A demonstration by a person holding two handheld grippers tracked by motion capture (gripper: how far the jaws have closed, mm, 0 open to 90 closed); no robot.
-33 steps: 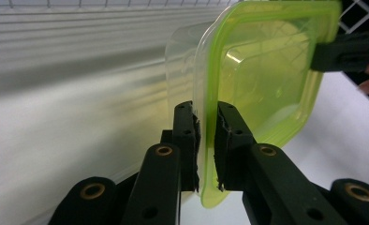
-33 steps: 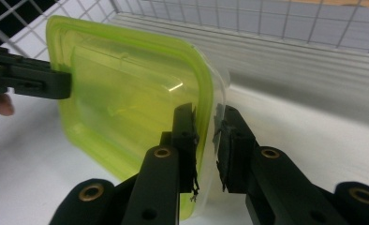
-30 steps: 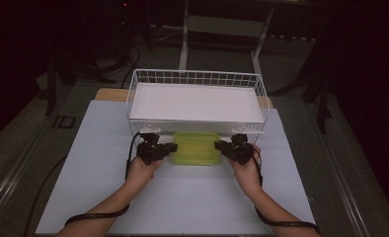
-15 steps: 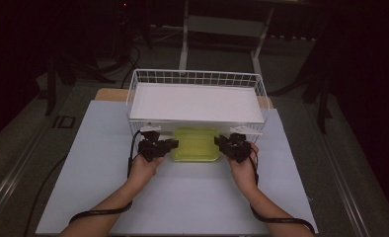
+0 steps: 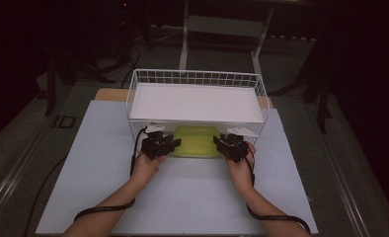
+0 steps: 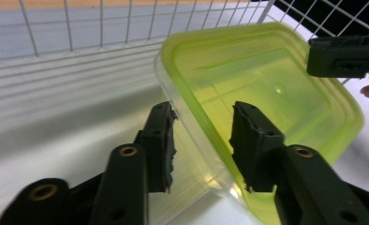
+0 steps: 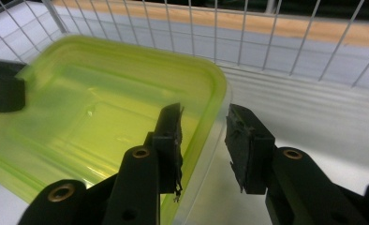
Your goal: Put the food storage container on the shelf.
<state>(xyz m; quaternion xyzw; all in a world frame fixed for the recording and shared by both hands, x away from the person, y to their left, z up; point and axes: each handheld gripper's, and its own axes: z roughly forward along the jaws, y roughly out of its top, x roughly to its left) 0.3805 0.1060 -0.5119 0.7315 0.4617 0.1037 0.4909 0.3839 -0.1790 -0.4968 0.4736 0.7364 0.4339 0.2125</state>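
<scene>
Your left claw (image 6: 199, 140) is sitting with its jaws parted astride the left wall of the yellow-green container (image 5: 197, 140), one jaw outside and one inside, with a gap on either side of the wall, so it is not clamping anything. Your right claw (image 7: 203, 140) is doing the same at the container's right wall: jaws spread, rim running between them, nothing pinched. You are holding both claws level with each other, your left hand (image 5: 145, 168) and right hand (image 5: 242, 170) coming in from the near edge of the tabletop (image 5: 94, 163).

You are keeping the container, clear-walled with a translucent green tint and no contents visible, at the open near side of the white wire basket (image 5: 195, 79). It is lying under the white panel (image 5: 195, 101) that is covering the basket's top, roughly centred between the basket's left and right sides. From the left gripper view the right claw's jaw is showing at the container's far rim. The basket is standing toward the far edge of the tabletop, whose wooden strip (image 7: 285, 26) is showing through the wires
</scene>
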